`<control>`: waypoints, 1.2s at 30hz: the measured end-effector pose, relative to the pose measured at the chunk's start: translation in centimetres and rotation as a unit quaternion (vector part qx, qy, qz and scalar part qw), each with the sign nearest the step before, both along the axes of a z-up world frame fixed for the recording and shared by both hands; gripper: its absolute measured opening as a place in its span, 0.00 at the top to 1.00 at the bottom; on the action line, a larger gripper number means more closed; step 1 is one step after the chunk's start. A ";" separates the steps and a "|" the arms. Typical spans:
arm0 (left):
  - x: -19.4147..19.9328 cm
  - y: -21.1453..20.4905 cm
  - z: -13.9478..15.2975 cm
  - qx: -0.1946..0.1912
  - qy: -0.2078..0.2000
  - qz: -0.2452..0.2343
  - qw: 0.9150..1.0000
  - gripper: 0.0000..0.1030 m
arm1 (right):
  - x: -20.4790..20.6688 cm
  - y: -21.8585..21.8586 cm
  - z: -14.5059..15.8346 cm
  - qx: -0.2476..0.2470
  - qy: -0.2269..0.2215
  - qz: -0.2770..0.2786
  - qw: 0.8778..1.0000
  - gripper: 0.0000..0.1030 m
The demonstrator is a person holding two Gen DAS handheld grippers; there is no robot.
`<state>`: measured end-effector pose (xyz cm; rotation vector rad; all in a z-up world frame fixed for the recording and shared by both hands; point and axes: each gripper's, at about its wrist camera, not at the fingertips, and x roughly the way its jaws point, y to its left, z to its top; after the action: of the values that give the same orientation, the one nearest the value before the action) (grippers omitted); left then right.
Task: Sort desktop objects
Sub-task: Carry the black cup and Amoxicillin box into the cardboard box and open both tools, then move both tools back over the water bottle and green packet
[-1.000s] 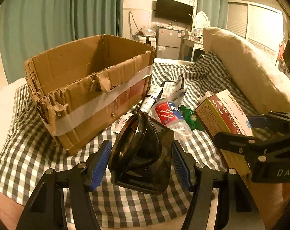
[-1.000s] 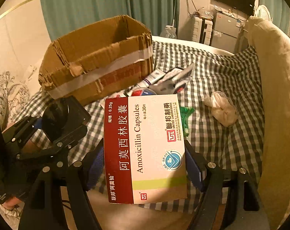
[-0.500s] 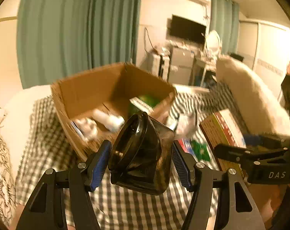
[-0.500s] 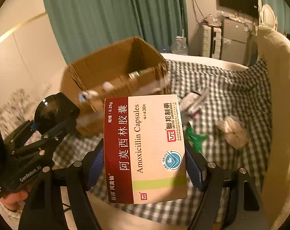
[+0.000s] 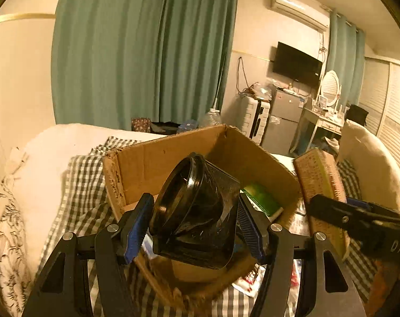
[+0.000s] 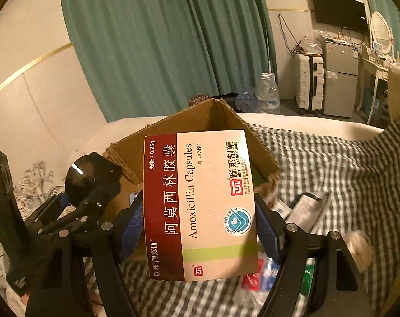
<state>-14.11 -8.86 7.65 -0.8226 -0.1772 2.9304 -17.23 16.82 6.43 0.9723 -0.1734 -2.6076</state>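
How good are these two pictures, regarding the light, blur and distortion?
Left wrist view: dim orange light, strong fisheye bending with dark corners; the black cup in the left gripper is sharp, and the packets near the bottom edge are blurred. Right wrist view: the same warm cast; the print on the medicine box is readable, a small glare sits on the cup's lid, and the items at the lower right are smeared.

We carry two alike tools. Our left hand-held gripper (image 5: 194, 227) has black angular plastic arms, round silver screws and ribbed blue pads. Our right hand-held gripper (image 6: 200, 227) matches it; white lettering marks its side.
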 end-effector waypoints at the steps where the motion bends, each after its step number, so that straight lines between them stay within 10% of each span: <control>1: -0.5 -0.1 -0.3 0.005 -0.005 -0.007 1.000 0.37 | -0.6 -0.5 -0.2 0.004 0.003 0.001 1.000 0.27; 10: -2.3 -0.5 -2.4 -0.023 -0.022 -0.025 0.999 0.35 | -4.4 -1.8 -1.0 -0.004 0.017 -0.013 1.000 0.22; 13: -1.8 0.1 -2.6 -0.040 -0.016 -0.029 0.999 0.18 | -4.5 -1.3 -0.3 -0.008 0.022 -0.036 0.999 0.10; 15: -1.0 0.4 -2.4 -0.060 0.001 -0.018 0.998 0.05 | -3.5 -0.6 0.2 -0.004 0.036 -0.047 0.998 0.10; 27: 6.2 4.5 -0.7 -0.009 0.011 -0.041 0.999 0.03 | 7.5 7.8 0.5 0.074 0.043 -0.130 0.988 0.09; 36: 8.3 11.7 -6.1 -0.006 -0.079 -0.096 0.992 0.02 | 10.1 10.3 -4.6 0.142 0.014 -0.150 0.978 0.09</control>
<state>-5.82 2.87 1.52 -1.0120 -0.0855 2.6908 -7.09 27.15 1.79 1.0740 0.0679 -2.9810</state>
